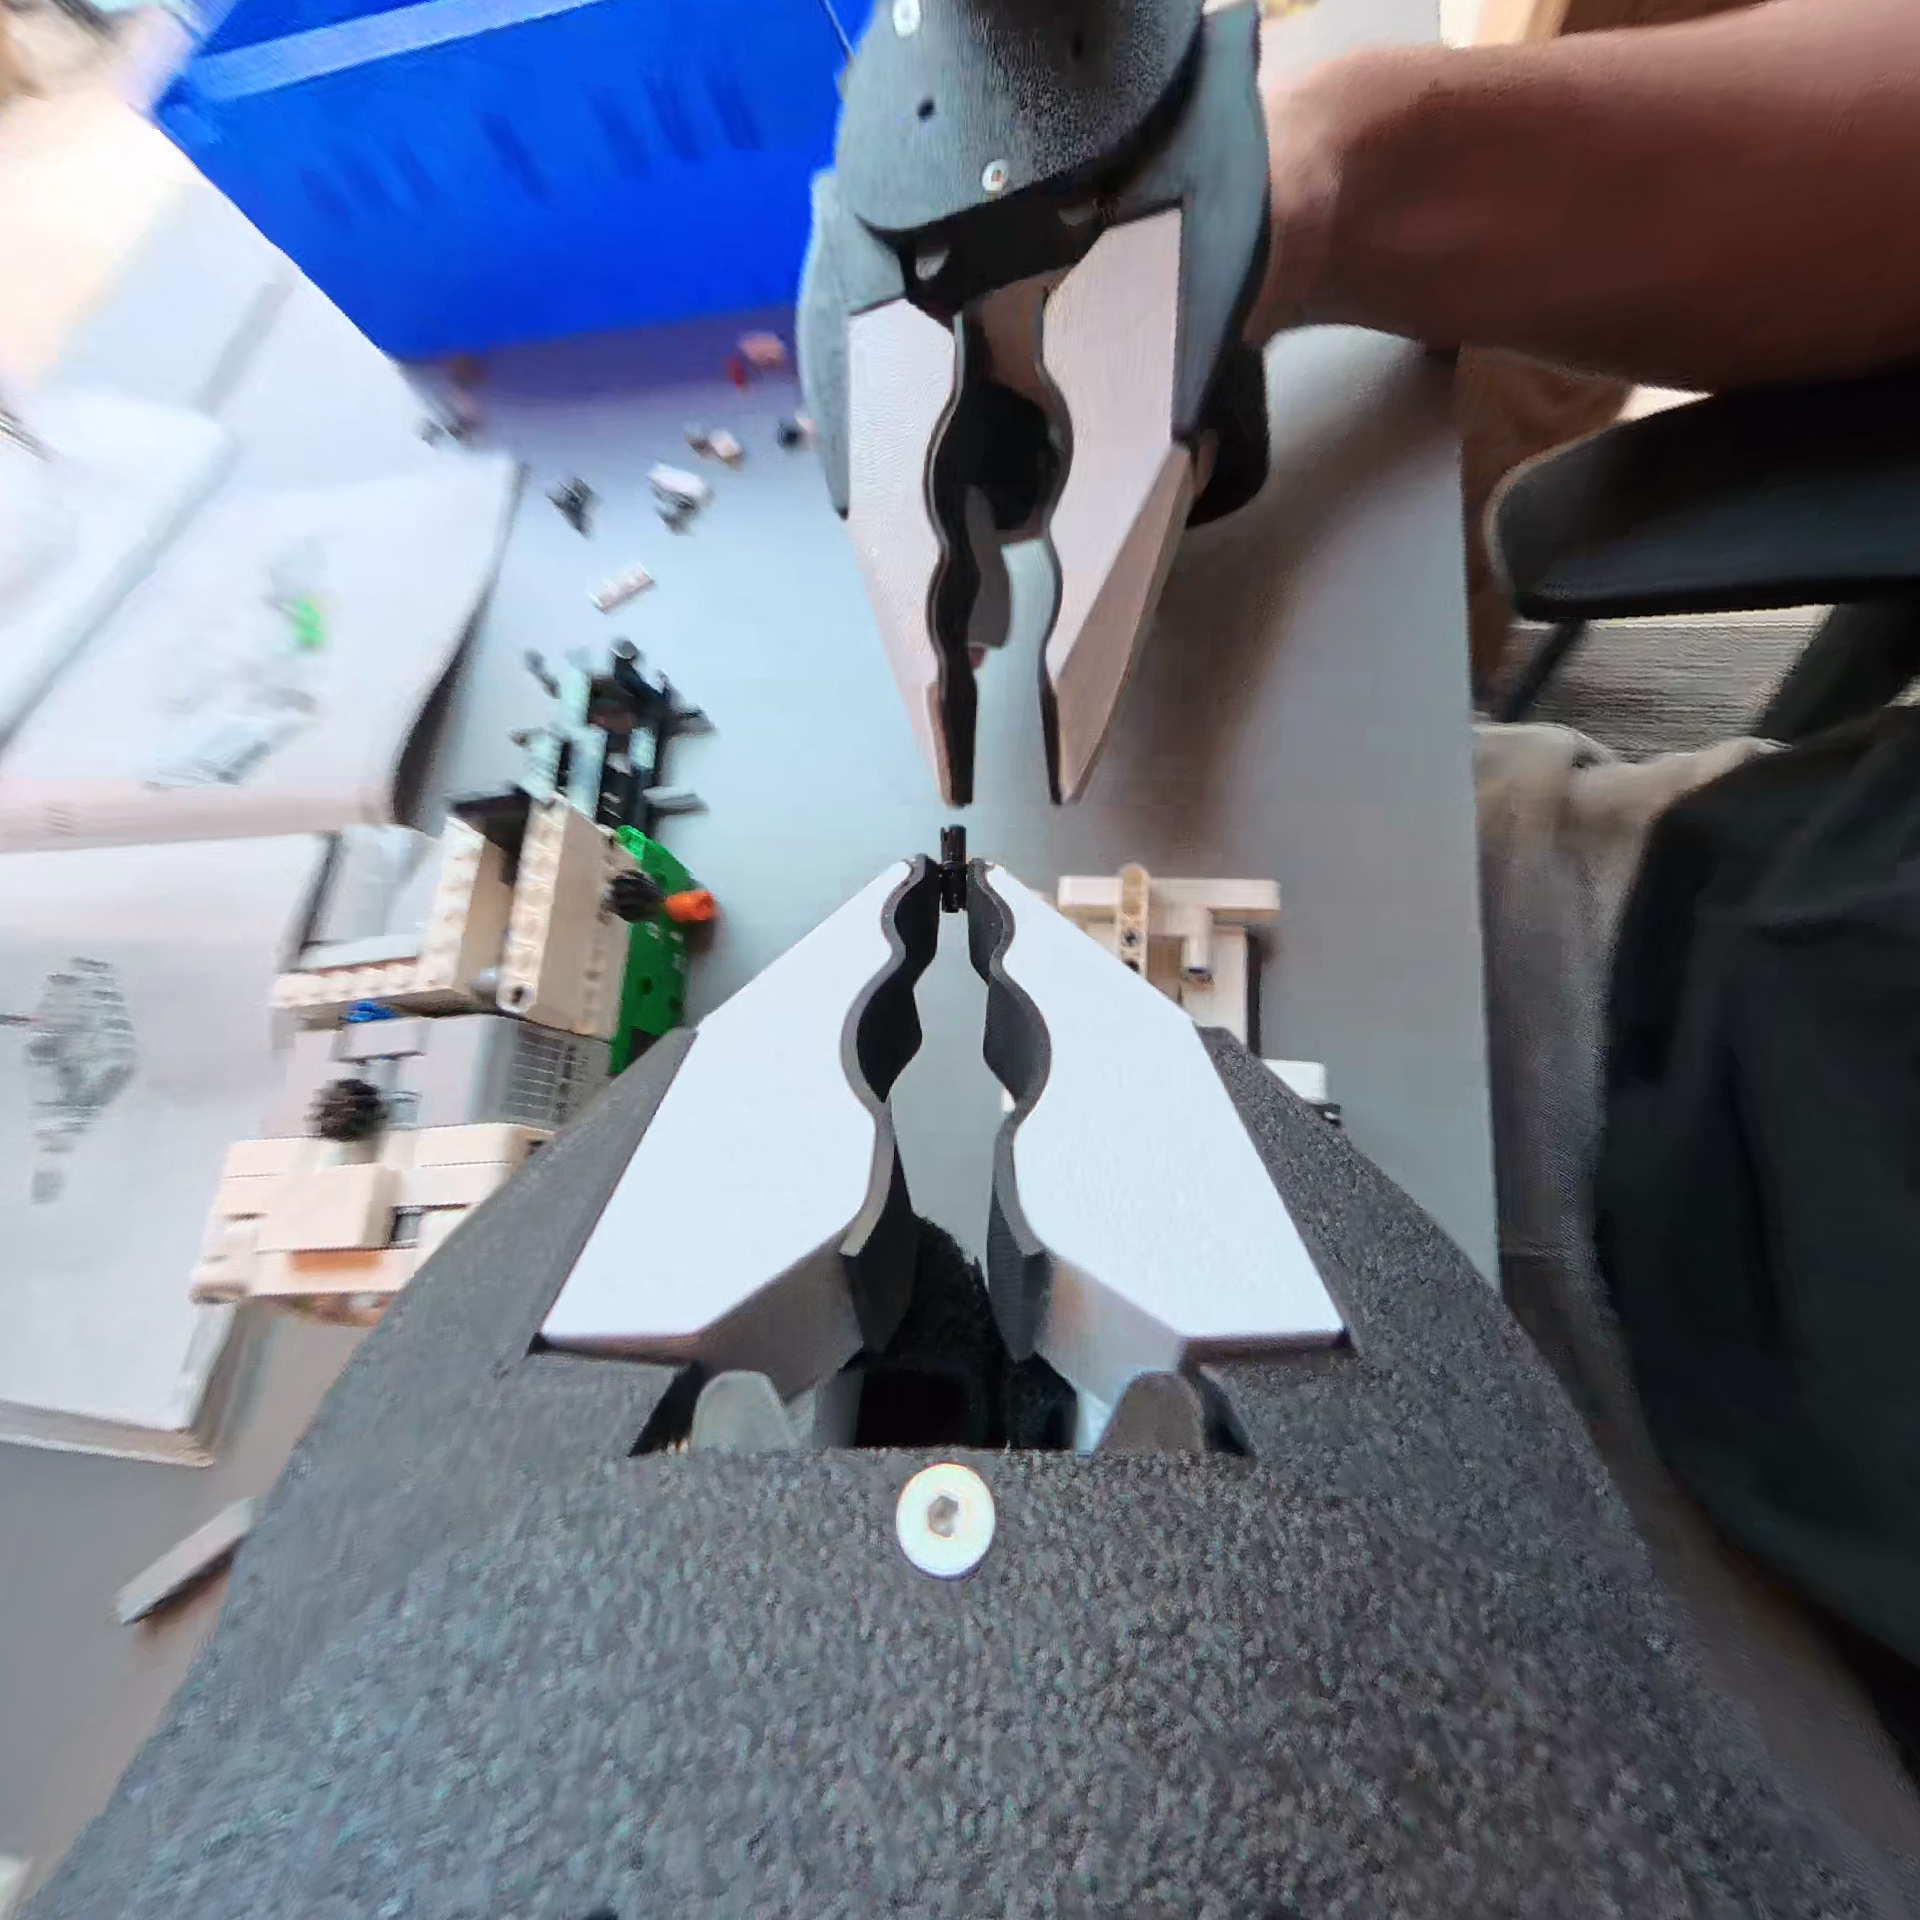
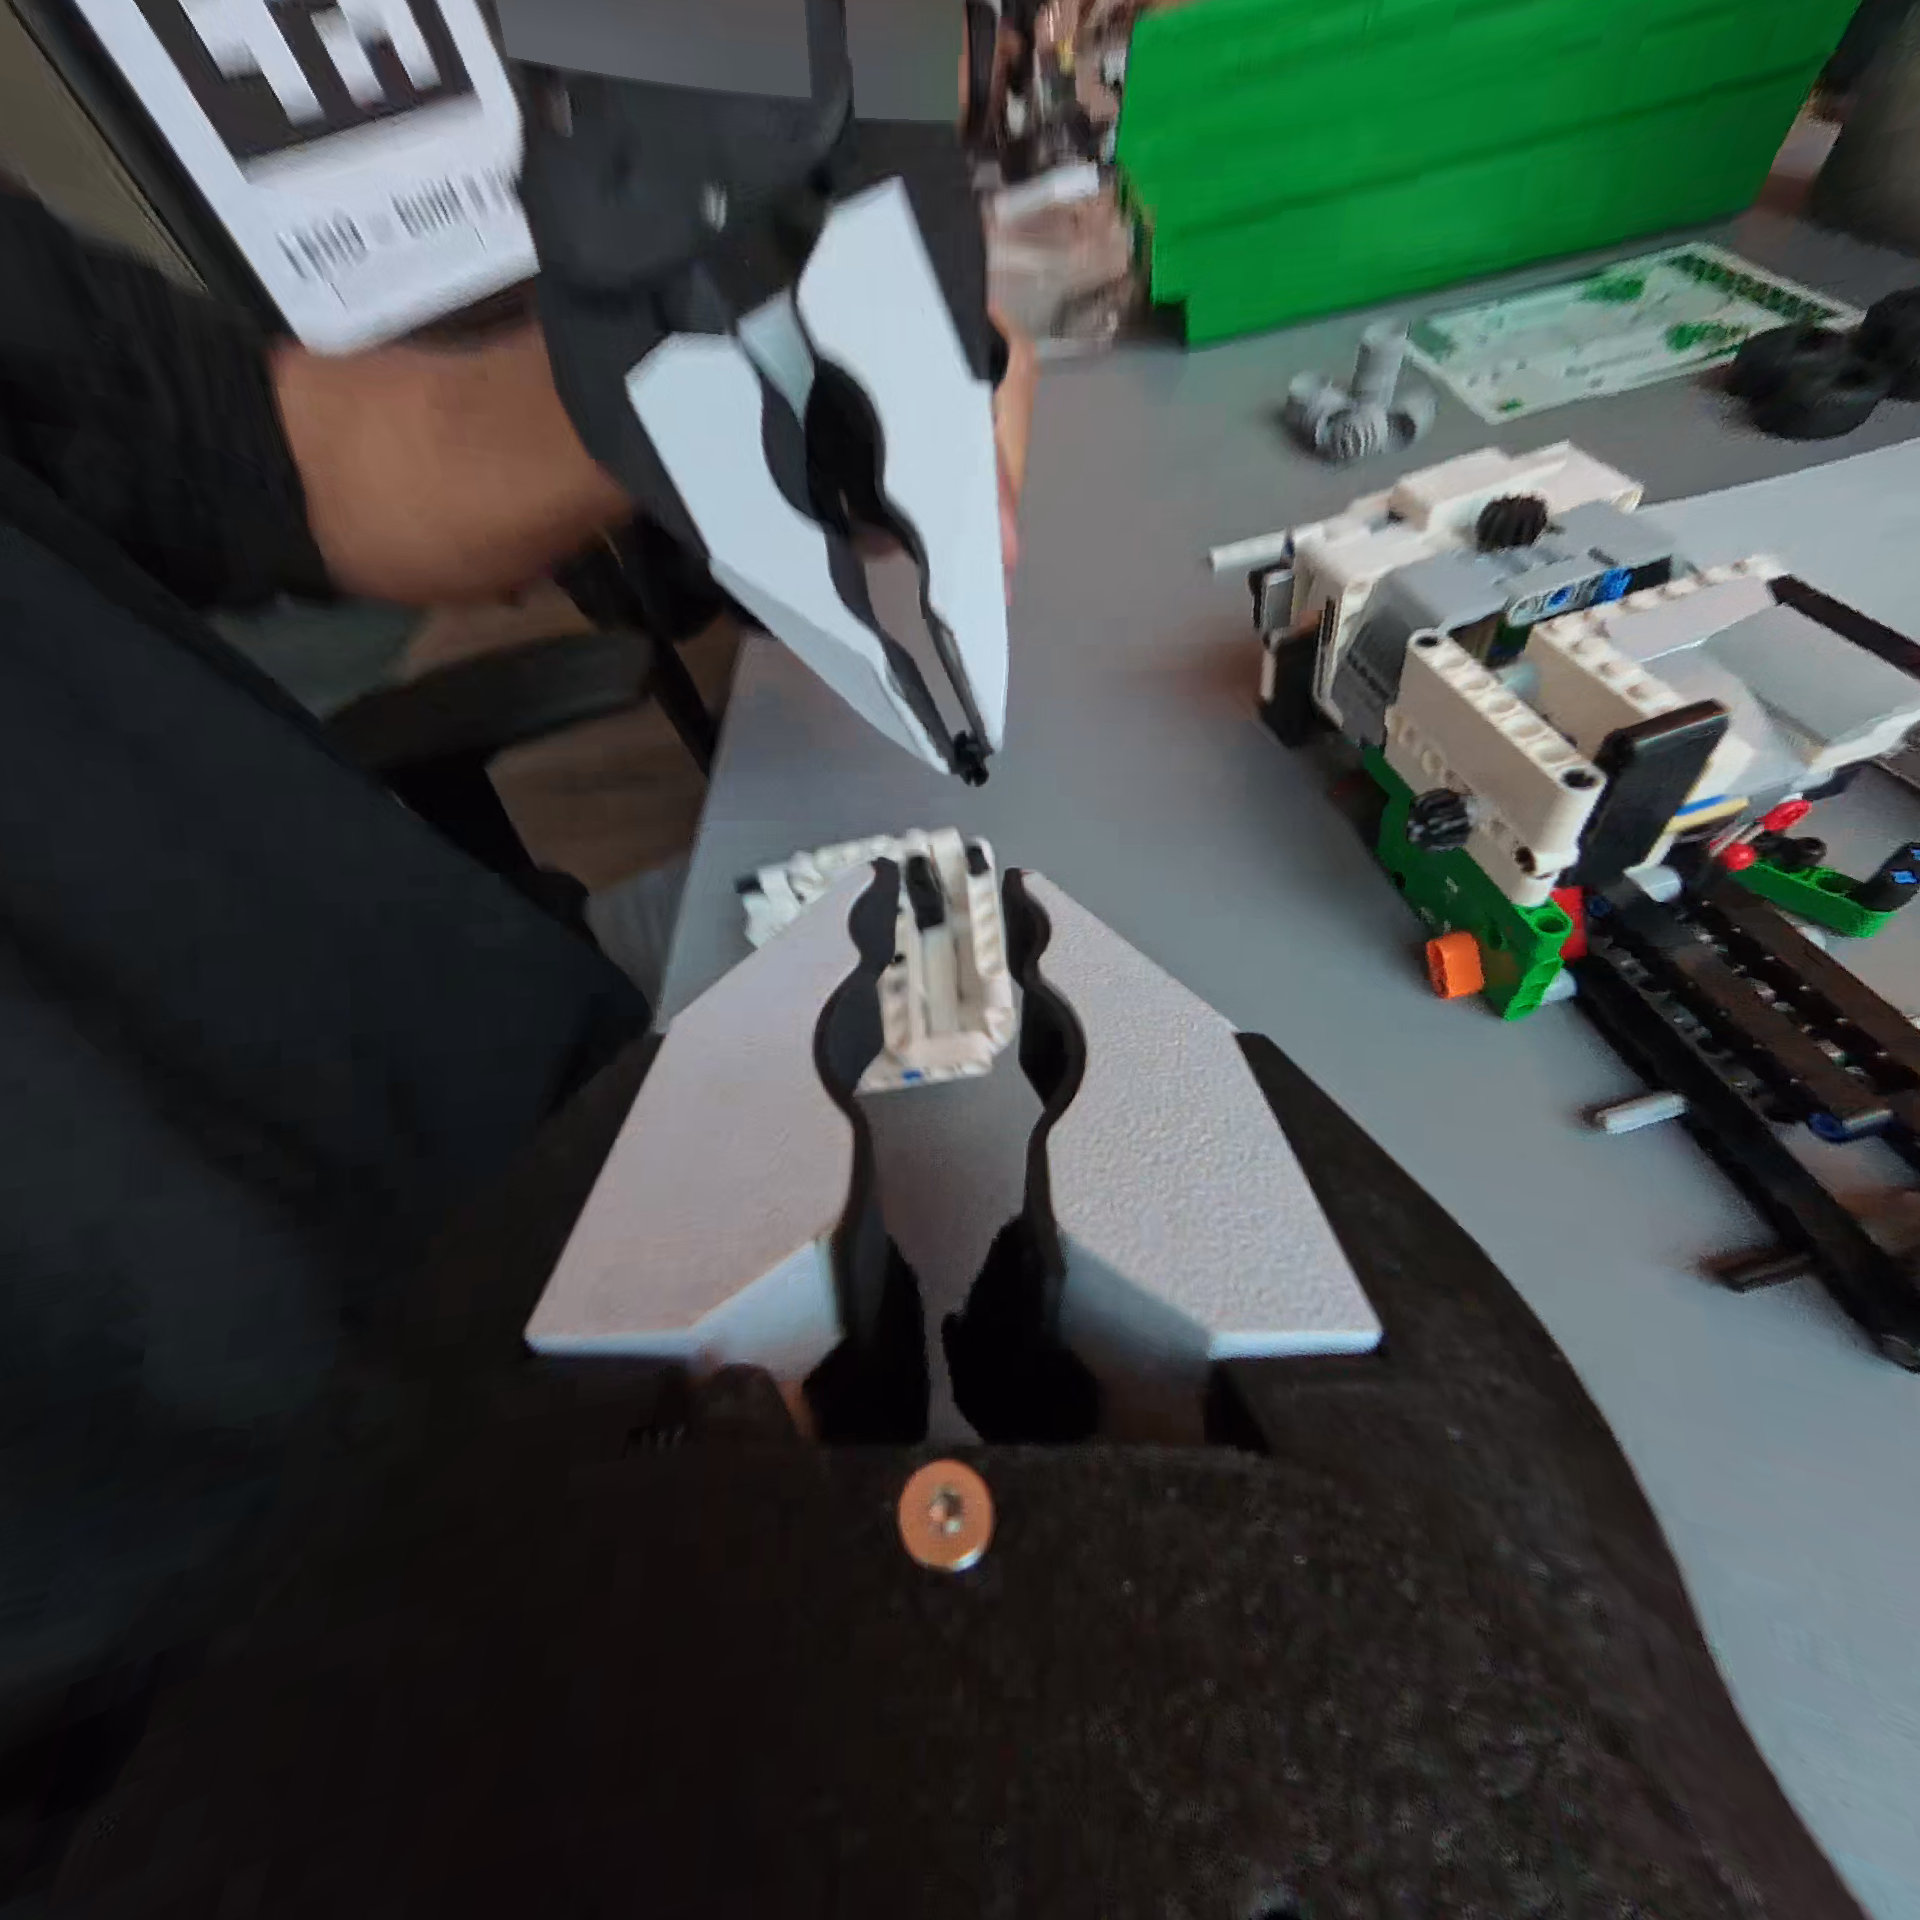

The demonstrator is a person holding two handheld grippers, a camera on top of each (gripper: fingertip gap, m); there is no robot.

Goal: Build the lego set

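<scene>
My left gripper (image 1: 951,883) is shut on a small black pin (image 1: 951,847), pinched at the fingertips and held above the grey table (image 1: 790,665). It also shows in the right wrist view (image 2: 966,753), with the pin (image 2: 974,767) at its tip. My right gripper (image 2: 948,878) is open and empty; in the left wrist view (image 1: 1008,798) its tips point at the pin from just beyond it. A small white lego sub-assembly (image 2: 951,987) lies on the table below the right gripper's gap, also in the left wrist view (image 1: 1164,925). The large white, grey and green model (image 2: 1507,727) stands to the side.
A blue bin (image 1: 520,156) and loose parts (image 1: 675,488) lie at the far end. Open instruction booklets (image 1: 156,644) sit beside the model (image 1: 551,935). A green bin (image 2: 1455,156), grey gears (image 2: 1351,405), black tyres (image 2: 1829,374) and a chair (image 1: 1714,520) are nearby.
</scene>
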